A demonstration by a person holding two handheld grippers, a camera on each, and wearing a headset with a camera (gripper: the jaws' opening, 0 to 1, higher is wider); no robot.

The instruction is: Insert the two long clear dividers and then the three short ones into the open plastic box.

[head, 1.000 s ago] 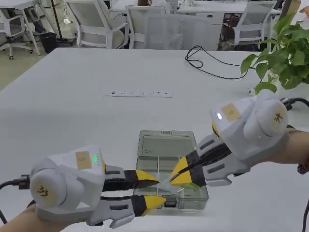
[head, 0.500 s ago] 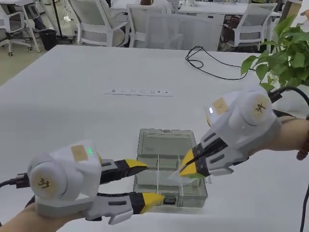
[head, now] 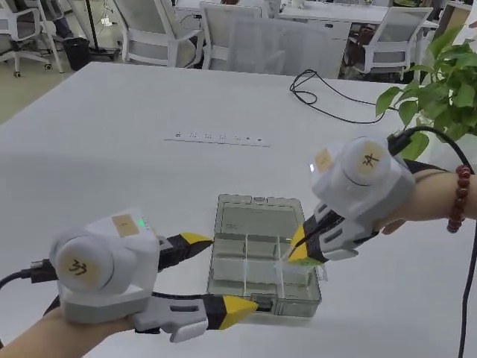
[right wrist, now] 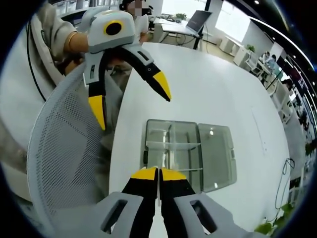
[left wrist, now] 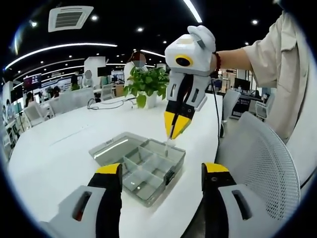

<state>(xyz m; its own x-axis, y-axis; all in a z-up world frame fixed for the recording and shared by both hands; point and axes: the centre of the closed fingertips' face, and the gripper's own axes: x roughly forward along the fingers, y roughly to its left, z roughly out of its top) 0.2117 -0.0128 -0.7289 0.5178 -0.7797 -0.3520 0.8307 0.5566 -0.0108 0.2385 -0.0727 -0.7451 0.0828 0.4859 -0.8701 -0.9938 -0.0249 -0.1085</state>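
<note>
The clear plastic box (head: 261,287) lies on the white table, its lid (head: 257,218) folded flat at the far side. Clear dividers (head: 245,262) stand inside and split it into compartments, as the left gripper view also shows for the box (left wrist: 132,174). My right gripper (head: 299,253) points down over the box's right part, shut on a short clear divider (head: 293,263) whose lower edge is in the box. In its own view the right gripper (right wrist: 158,174) is shut above the box (right wrist: 173,148). My left gripper (head: 218,272) is open, just left of the box, holding nothing.
A white power strip (head: 216,138) lies farther back on the table. A black cable (head: 328,97) loops at the back right beside a green plant (head: 432,89). Office chairs (head: 246,37) stand beyond the far edge. The table's near edge is close below the box.
My right gripper has swung down and left with the divider, its tips now steeper over the box's right side. The left gripper has drawn back to the left and spread wider.
</note>
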